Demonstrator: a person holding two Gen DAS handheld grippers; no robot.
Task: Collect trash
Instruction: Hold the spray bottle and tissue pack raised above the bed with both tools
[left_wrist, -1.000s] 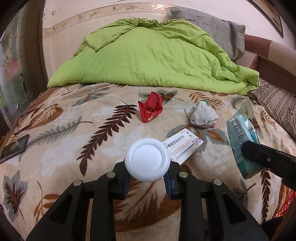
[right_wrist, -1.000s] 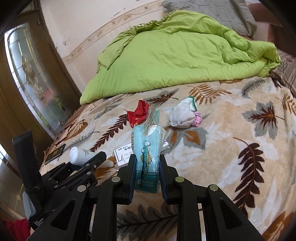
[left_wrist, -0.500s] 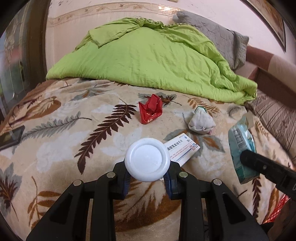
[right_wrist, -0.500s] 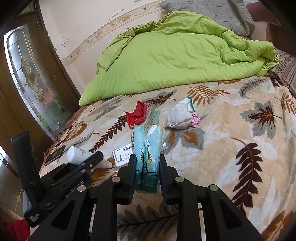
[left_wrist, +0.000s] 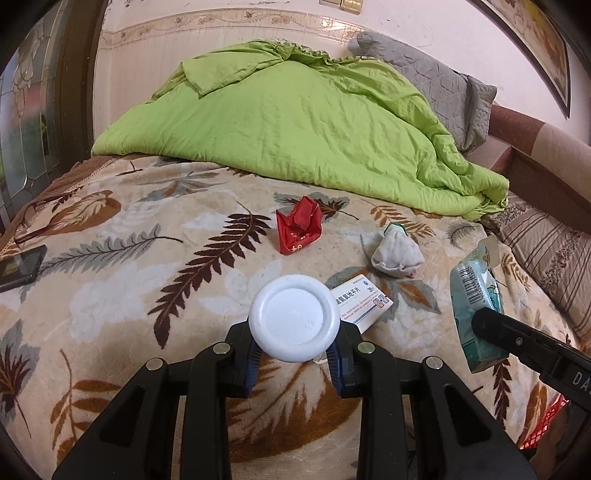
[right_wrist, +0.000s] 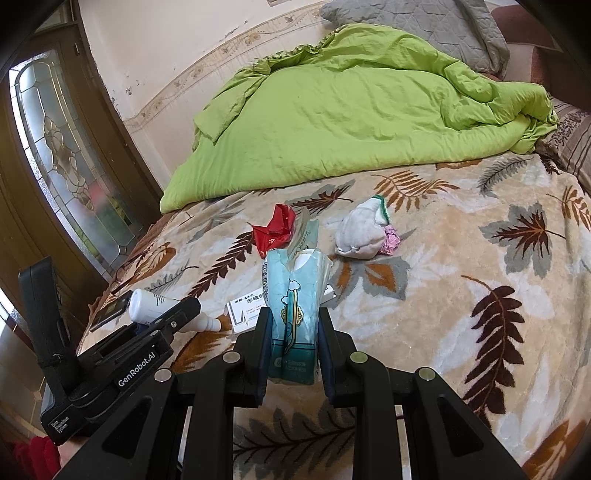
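Over the leaf-print bed our left claw clamps a white bottle, base forward; our right claw clamps a tissue pack lengthwise. Red wrapper, medicine box and cloth wad lie ahead.

Both wrist cameras sit low and close over a leaf-patterned blanket, each looking forward between its own gripper's fingers toward a green duvet at the wall. The left view faces straight up the bed; the right view, set beside it, angles leftward. Both share the red wrapper, the white cloth bundle and the medicine box.
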